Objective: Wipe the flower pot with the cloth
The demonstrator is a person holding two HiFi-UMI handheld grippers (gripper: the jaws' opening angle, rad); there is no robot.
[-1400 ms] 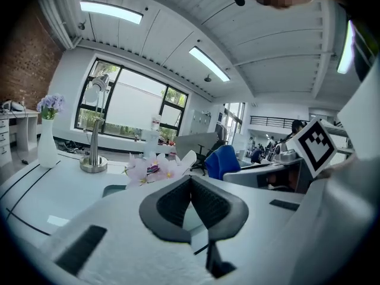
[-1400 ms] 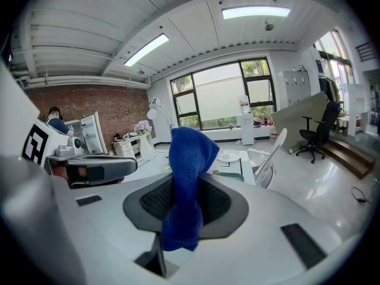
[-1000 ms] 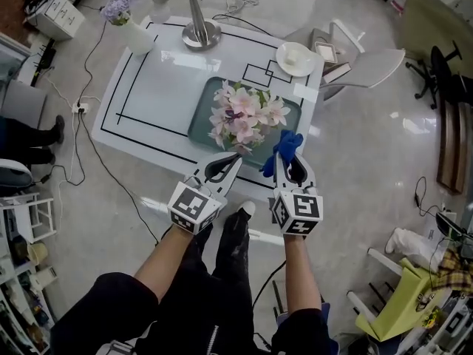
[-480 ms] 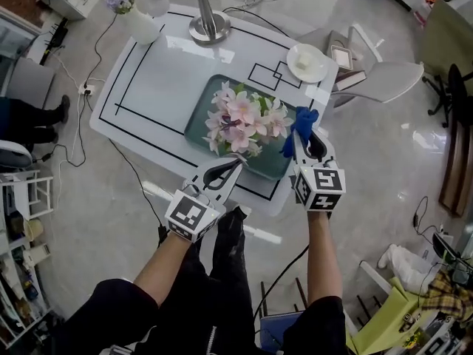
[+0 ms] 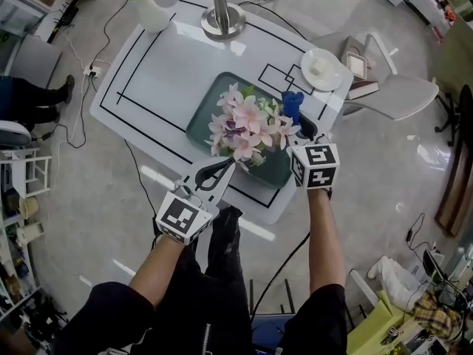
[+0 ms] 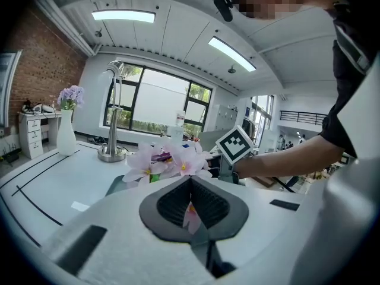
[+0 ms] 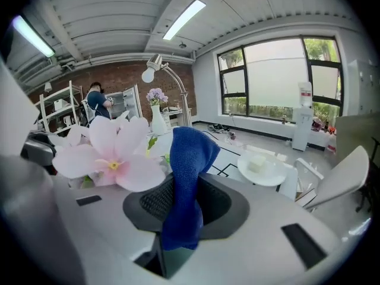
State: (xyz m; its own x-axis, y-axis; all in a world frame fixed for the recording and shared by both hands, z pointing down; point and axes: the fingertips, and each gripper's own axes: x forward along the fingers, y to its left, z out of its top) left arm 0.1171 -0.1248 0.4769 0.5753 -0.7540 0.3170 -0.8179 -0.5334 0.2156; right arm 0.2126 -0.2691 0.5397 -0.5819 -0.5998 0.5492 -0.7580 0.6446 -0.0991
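A cluster of pink flowers [image 5: 247, 124] stands in a dark green tray [image 5: 203, 113] on the white table; the blossoms hide the pot beneath them. My right gripper [image 5: 299, 124] is shut on a blue cloth [image 5: 293, 103], which stands up just right of the flowers. In the right gripper view the cloth [image 7: 189, 177] hangs out of the jaws with a pink blossom [image 7: 110, 153] close on the left. My left gripper [image 5: 228, 167] is shut at the tray's near edge, pointing at the flowers [image 6: 163, 159]. Its jaws hold nothing.
A lamp base [image 5: 223, 19] and a white vase of purple flowers [image 5: 151, 9] stand at the table's far side. A white plate [image 5: 322, 69] sits at the far right corner, a white chair [image 5: 399, 95] beyond it. Cables run across the floor at left.
My right gripper has carried the blue cloth forward over the table, up beside the right of the flowers. The left gripper has kept near the tray's front edge.
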